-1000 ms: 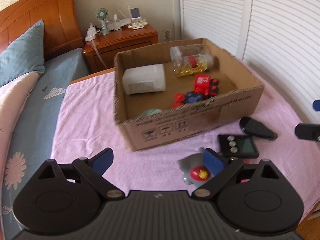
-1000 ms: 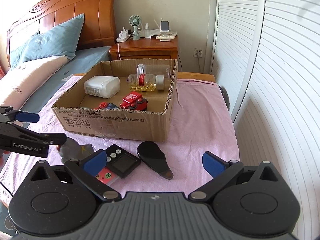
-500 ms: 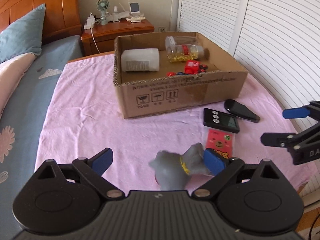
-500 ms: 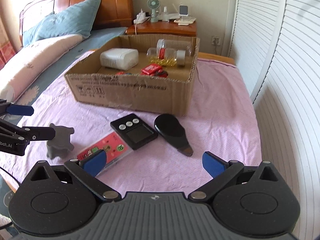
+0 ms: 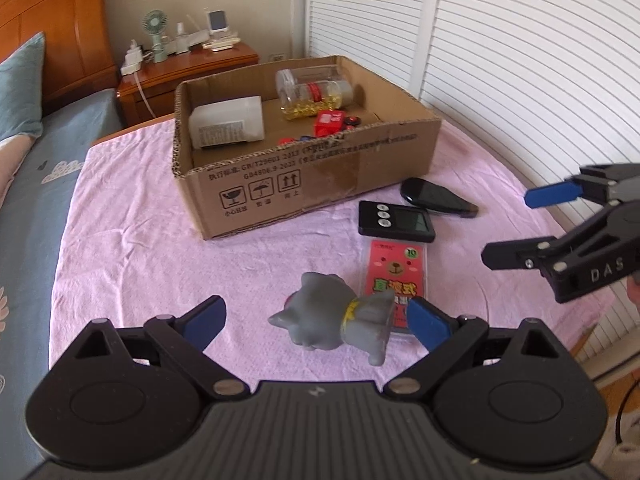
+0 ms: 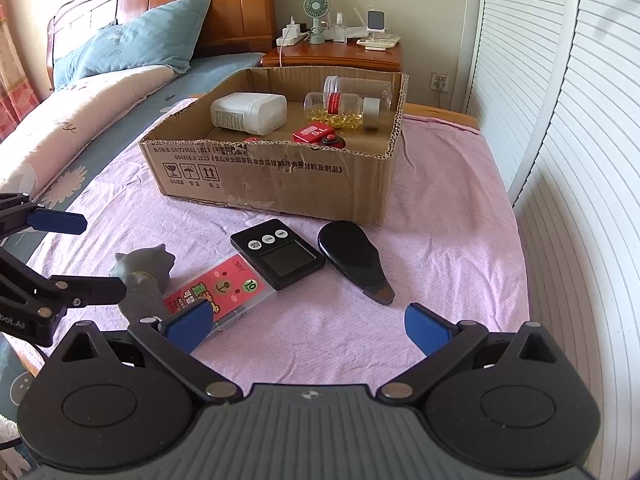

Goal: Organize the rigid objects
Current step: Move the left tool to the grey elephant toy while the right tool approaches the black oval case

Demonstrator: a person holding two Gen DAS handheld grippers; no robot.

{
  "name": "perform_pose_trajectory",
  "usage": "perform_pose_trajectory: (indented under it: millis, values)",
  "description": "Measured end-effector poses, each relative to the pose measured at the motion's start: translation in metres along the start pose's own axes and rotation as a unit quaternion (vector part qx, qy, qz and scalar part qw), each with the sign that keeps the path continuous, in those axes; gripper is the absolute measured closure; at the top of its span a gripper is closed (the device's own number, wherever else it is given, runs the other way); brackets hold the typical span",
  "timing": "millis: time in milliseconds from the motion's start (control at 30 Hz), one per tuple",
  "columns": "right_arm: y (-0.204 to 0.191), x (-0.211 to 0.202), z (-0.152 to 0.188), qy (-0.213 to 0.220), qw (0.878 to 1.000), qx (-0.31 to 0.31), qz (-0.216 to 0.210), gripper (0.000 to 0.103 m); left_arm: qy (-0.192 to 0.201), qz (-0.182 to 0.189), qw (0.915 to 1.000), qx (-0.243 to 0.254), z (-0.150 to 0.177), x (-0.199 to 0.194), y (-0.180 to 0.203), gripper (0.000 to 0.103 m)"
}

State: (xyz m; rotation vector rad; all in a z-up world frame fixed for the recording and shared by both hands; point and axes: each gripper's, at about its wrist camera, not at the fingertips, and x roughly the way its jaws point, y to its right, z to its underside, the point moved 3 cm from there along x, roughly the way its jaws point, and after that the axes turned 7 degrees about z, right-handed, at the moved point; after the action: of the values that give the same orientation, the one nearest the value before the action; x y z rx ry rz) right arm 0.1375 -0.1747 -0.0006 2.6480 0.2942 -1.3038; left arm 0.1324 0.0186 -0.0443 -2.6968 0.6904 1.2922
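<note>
A grey cat figure (image 5: 336,320) lies on its side on the pink cloth, between the fingers of my open left gripper (image 5: 316,322); it also shows in the right wrist view (image 6: 146,270). Beside it lie a red card pack (image 5: 394,278), a black timer (image 5: 394,222) and a black oval case (image 5: 436,198). My right gripper (image 6: 308,326) is open and empty, above the cloth with the card pack (image 6: 220,288) at its left finger. The cardboard box (image 5: 320,184) holds a white bottle (image 5: 228,124), clear jars (image 5: 316,94) and a red toy (image 5: 332,122).
The pink cloth (image 6: 440,216) covers a surface beside a bed (image 6: 80,120) on the left. A wooden nightstand (image 6: 336,54) with a small fan stands behind the box. White louvred doors (image 6: 580,140) run along the right side.
Both grippers have pulled back from the box and lowered toward the cloth. The left one now has the grey cat figure between its open fingers. Both stayed open.
</note>
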Motion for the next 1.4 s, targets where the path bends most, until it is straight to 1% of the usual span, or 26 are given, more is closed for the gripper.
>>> perform_pose_trajectory:
  millis: [100,233,333,367,433,467,533,667,767,833,867,900,967,1000,1033,1100,1167,1233,1333,1400]
  values:
    - [-0.001,0.004,0.002,-0.006,1.000,-0.003,-0.001,0.000,-0.019,0.018,0.9995,0.019,0.003,0.004,0.001,0.006]
    - [-0.001,0.008,0.004,-0.015,1.000,-0.006,0.000,0.000,-0.028,0.037,0.9979,0.044,0.002,0.011,0.002,0.006]
    - [-0.002,0.010,0.004,-0.017,1.000,-0.007,0.001,0.000,-0.039,0.045,0.9970,0.050,0.003,0.023,-0.002,0.010]
    - [-0.001,0.010,0.004,-0.018,1.000,-0.007,0.001,0.000,-0.043,0.047,0.9968,0.048,0.003,0.026,-0.003,0.016]
    - [-0.001,0.011,0.004,-0.020,1.000,-0.006,0.001,0.000,-0.047,0.055,0.9965,0.042,0.003,0.033,-0.007,0.023]
    - [-0.001,0.012,0.004,-0.022,1.000,-0.006,0.001,0.000,-0.048,0.066,0.9960,0.035,0.003,0.035,-0.009,0.026]
    - [-0.002,0.015,0.004,-0.026,1.000,-0.008,0.003,0.000,-0.046,0.075,0.9958,0.026,0.002,0.038,-0.010,0.026]
    - [-0.002,0.020,0.004,-0.034,0.999,-0.008,0.007,0.000,-0.035,0.074,0.9963,0.025,0.002,0.037,-0.010,0.028]
    - [0.000,0.025,0.005,-0.039,0.999,-0.003,0.012,0.000,-0.028,0.052,0.9982,0.003,0.002,0.036,-0.015,0.028]
    - [0.003,0.028,0.004,-0.041,0.999,0.002,0.015,0.000,-0.019,0.018,0.9996,-0.006,0.001,0.033,-0.021,0.028]
    - [0.004,0.030,0.004,-0.042,0.999,0.004,0.019,0.000,-0.019,-0.006,0.9998,-0.008,0.001,0.034,-0.025,0.028]
    - [0.006,0.032,0.004,-0.043,0.999,0.006,0.026,0.000,-0.019,-0.031,0.9993,-0.012,0.001,0.034,-0.028,0.028]
    - [0.011,0.037,0.003,-0.045,0.998,0.010,0.039,0.000,-0.012,-0.068,0.9974,-0.021,0.001,0.034,-0.034,0.028]
    - [0.014,0.040,0.002,-0.046,0.998,0.014,0.046,0.000,-0.008,-0.084,0.9959,-0.030,0.000,0.034,-0.037,0.028]
    - [0.017,0.043,0.002,-0.047,0.997,0.017,0.054,0.000,-0.004,-0.093,0.9948,-0.041,-0.001,0.033,-0.041,0.028]
    - [0.026,0.050,0.001,-0.049,0.996,0.027,0.068,0.000,0.009,-0.091,0.9939,-0.061,-0.002,0.032,-0.045,0.027]
    - [0.034,0.057,-0.001,-0.051,0.994,0.035,0.090,0.000,0.017,-0.082,0.9938,-0.073,-0.005,0.030,-0.046,0.021]
    - [0.041,0.064,-0.003,-0.050,0.992,0.039,0.108,0.000,0.028,-0.080,0.9936,-0.074,-0.007,0.028,-0.045,0.017]
    - [0.050,0.073,-0.004,-0.056,0.989,0.043,0.126,0.000,0.035,-0.076,0.9938,-0.073,-0.009,0.025,-0.043,0.014]
    - [0.055,0.075,-0.004,-0.053,0.990,0.048,0.124,0.000,0.035,-0.076,0.9941,-0.069,-0.009,0.026,-0.040,0.012]
